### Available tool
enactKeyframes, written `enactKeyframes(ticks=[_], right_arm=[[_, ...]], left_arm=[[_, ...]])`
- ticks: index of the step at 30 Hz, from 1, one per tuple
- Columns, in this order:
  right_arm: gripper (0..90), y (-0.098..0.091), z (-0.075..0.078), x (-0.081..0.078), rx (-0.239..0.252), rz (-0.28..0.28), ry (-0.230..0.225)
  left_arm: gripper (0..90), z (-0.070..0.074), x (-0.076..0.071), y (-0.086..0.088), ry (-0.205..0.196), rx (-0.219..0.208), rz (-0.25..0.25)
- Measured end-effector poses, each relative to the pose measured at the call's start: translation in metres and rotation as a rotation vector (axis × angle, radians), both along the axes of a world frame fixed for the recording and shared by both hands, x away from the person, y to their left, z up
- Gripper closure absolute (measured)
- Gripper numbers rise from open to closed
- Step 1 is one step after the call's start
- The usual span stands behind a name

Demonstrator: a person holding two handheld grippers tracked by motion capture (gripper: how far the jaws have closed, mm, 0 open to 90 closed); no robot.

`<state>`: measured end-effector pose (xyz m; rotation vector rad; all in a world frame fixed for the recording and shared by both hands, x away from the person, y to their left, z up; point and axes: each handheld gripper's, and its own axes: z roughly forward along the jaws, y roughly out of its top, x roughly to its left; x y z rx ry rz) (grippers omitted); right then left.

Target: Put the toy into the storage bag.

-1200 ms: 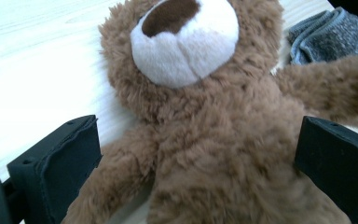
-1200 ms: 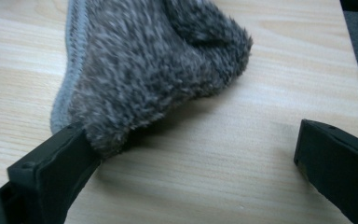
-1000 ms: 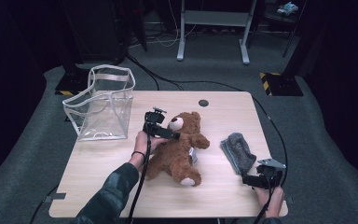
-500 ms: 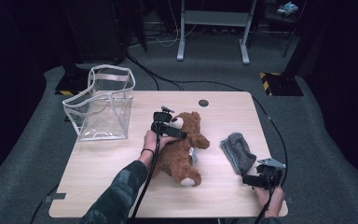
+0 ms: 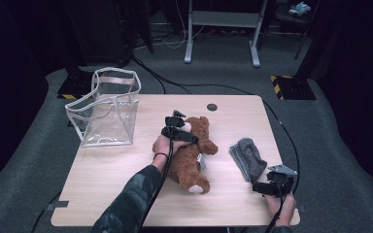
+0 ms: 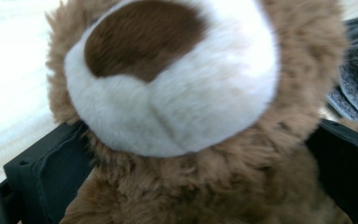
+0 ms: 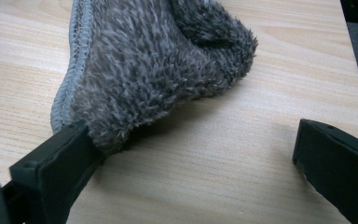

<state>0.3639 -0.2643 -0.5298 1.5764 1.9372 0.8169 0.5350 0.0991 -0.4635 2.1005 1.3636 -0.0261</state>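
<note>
A brown teddy bear (image 5: pixel 189 158) lies on its back in the middle of the wooden table (image 5: pixel 107 184). My left gripper (image 5: pixel 188 133) stands open with a jaw on either side of the bear's head. In the left gripper view the white muzzle and brown nose (image 6: pixel 177 93) sit between the two wide-apart jaws of the left gripper (image 6: pixel 186 158). A grey fuzzy cloth (image 5: pixel 246 156) lies to the bear's right. My right gripper (image 5: pixel 258 187) is open at the cloth's near edge. Its left jaw touches the cloth (image 7: pixel 158 60), and bare wood lies between the jaws of the right gripper (image 7: pixel 191 158).
A clear plastic bag (image 5: pixel 107 109) with a white rim stands upright at the table's far left. A small dark round hole (image 5: pixel 212 107) sits near the far edge. Cables trail from both grippers over the table. Grey carpet surrounds the table.
My left gripper has moved right, from beside the bear's head to around it. The right gripper has stayed by the grey cloth.
</note>
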Motion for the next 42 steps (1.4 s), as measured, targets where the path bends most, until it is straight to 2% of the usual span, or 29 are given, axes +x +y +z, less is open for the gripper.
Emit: enactKeyframes(ticks=[2,5,7,8,9,10,13,16,17,18,19,20,21,23,25,26,28,33,40,42], right_arm=[[0.5,0.001,0.0,0.0,-0.008,0.005,-0.004],[0.5,0.001,0.0,0.0,-0.007,0.004,-0.004],[0.5,0.001,0.0,0.0,-0.004,0.002,-0.003],[0.5,0.001,0.0,0.0,-0.007,0.002,-0.005],[0.5,0.001,0.0,0.0,-0.008,0.004,-0.006],[0.5,0.001,0.0,0.0,-0.006,0.002,-0.004],[0.5,0.001,0.0,0.0,-0.003,0.003,-0.003],[0.5,0.002,0.0,0.0,0.005,-0.004,0.006],[0.5,0.002,0.0,0.0,0.005,-0.005,0.006],[0.5,0.001,0.0,0.0,-0.002,0.002,-0.001],[0.5,0.001,0.0,0.0,-0.002,0.002,-0.001],[0.5,0.001,0.0,0.0,-0.005,0.002,-0.004],[0.5,0.001,0.0,0.0,-0.008,0.002,-0.006],[0.5,0.002,0.0,0.0,-0.005,0.001,-0.004],[0.5,0.001,0.0,0.0,-0.002,0.001,-0.001],[0.6,0.002,0.0,0.0,0.002,-0.003,0.003],[0.6,0.001,0.0,0.0,-0.001,0.002,-0.002],[0.6,0.002,0.0,0.0,0.006,-0.008,0.007],[0.8,0.001,0.0,0.0,0.006,-0.008,0.007],[0.8,0.001,0.0,0.0,0.007,-0.007,0.007]], left_arm=[[0.0,-0.009,-0.001,-0.004,0.002,-0.003,0.008],[0.0,-0.013,-0.001,-0.007,0.002,0.005,0.009],[0.0,-0.016,-0.003,-0.011,-0.012,0.012,0.016],[0.0,-0.017,-0.003,-0.014,-0.027,0.036,0.004],[0.0,-0.017,-0.003,-0.014,-0.027,0.036,0.004],[0.0,-0.018,-0.005,-0.019,-0.046,0.053,0.015],[0.0,-0.022,-0.005,-0.023,-0.047,0.055,0.023],[5.7,-0.023,-0.005,-0.022,-0.048,0.057,0.019],[5.7,-0.023,-0.006,-0.022,-0.043,0.042,0.012],[14.3,-0.023,-0.007,-0.021,-0.06,0.025,0.012],[18.5,-0.023,-0.007,-0.021,-0.06,0.025,0.012],[18.5,-0.022,-0.009,-0.021,-0.065,0.011,0.016],[26.4,-0.021,-0.01,-0.02,-0.077,0.001,0.007],[33.0,-0.021,-0.011,-0.019,-0.08,-0.002,0.0],[39.1,-0.021,-0.015,-0.017,-0.114,-0.024,0.015],[41.0,-0.021,-0.015,-0.017,-0.114,-0.024,0.015],[43.4,-0.019,-0.018,-0.016,-0.14,-0.031,0.006],[47.4,-0.014,-0.023,-0.011,-0.162,-0.047,0.007],[50.3,0.001,-0.037,0.001,-0.229,-0.083,-0.004],[50.7,0.002,-0.038,0.002,-0.236,-0.076,-0.022]])
